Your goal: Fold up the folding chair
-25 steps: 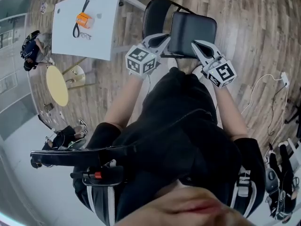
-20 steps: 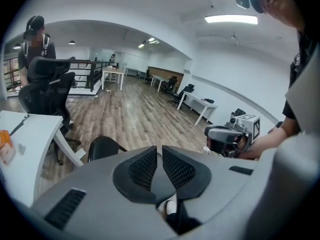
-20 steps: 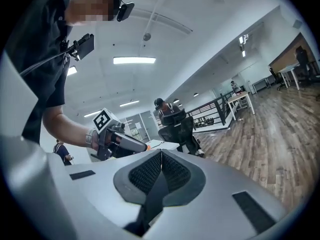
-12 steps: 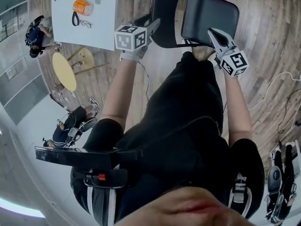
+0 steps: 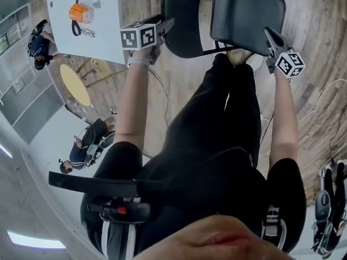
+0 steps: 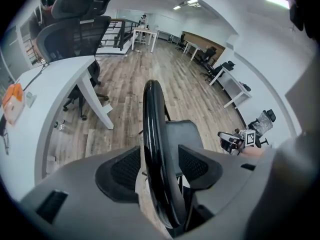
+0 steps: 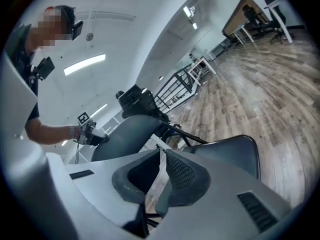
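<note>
At the backrest (image 6: 151,109) top edge, left gripper (image 6: 159,156) jaws, just opened, straddle it ungripped, right gripper (image 5: 268,33) sits closed, empty, beside the seat (image 5: 246,15): grasp stage, next clamp down.

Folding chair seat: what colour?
Black. The seat shows best in the head view.
</note>
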{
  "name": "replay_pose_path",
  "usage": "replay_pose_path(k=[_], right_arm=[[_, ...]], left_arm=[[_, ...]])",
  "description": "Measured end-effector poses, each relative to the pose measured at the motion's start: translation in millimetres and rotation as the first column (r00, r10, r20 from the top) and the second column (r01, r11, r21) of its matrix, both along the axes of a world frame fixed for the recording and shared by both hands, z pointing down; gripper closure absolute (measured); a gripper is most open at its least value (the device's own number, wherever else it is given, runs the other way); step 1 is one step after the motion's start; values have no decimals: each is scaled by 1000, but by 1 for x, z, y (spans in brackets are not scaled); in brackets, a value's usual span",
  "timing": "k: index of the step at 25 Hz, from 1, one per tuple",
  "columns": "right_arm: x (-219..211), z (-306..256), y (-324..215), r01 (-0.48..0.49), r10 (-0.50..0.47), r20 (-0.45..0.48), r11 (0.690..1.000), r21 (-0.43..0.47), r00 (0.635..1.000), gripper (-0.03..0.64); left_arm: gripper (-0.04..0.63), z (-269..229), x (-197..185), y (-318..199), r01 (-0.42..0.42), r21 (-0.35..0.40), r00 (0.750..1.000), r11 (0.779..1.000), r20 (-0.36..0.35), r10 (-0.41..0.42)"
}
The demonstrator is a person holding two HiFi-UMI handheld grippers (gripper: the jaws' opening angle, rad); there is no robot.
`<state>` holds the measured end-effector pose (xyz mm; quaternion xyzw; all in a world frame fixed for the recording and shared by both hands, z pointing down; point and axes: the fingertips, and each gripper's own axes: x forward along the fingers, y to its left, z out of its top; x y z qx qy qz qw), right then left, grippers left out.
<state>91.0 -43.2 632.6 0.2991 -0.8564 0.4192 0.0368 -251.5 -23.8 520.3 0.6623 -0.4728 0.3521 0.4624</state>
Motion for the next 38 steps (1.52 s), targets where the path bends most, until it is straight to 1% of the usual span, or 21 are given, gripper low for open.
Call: replay_pose_path(k=[2,6,9,11,14,17,19,21,26,28,31,34,35,38], right_arm=[[19,26,-1,-49,49,3,998,-43,999,579],[50,79,5,-97,96,-11,986,-137,995,524],[81,117,6,-144,140,-35,969,-202,990,490],[96,135,4,-147,143,-33,962,-231,989,446],[110,172,10,-106,93,-60,952,-287,994,379],[117,206,20,-55,38,-52,928,-368,998,325],[115,222,26,5,-18,-28,910,-414,999,308],[115,239,34,51,-54,7,886,-461,999,299],[110,264,38,112,-82,79,840,-530,993,290],[104,268,36,143,-95,116,829,-541,989,290],[94,271,31,195,-125,164,824,-532,979,290],[91,281,29,205,-138,163,816,-540,977,291],[87,283,27,208,-138,169,818,-536,976,291],[77,287,25,219,-122,212,818,-532,970,293]], left_arm=[[373,10,-2,0,-8,-16,1000,1000,2,8],[373,22,-10,0,-17,-31,999,999,30,18],[374,25,-8,-1,-23,-42,999,999,24,25],[382,25,-4,-1,-34,-54,999,998,17,35],[442,27,1,0,-46,-85,999,995,-5,46],[449,26,0,1,-47,-106,999,993,-12,46],[454,27,0,0,-42,-112,999,993,-19,40],[456,27,0,0,-42,-119,999,992,-23,39],[459,26,0,3,-41,-126,999,991,-29,37],[459,25,-1,2,-41,-124,999,991,-23,39],[459,25,0,2,-43,-128,999,991,-16,41],[459,25,1,1,-45,-131,999,990,-18,44],[459,25,1,1,-48,-130,999,990,-18,46],[460,25,2,0,-56,-122,998,991,-23,54]])
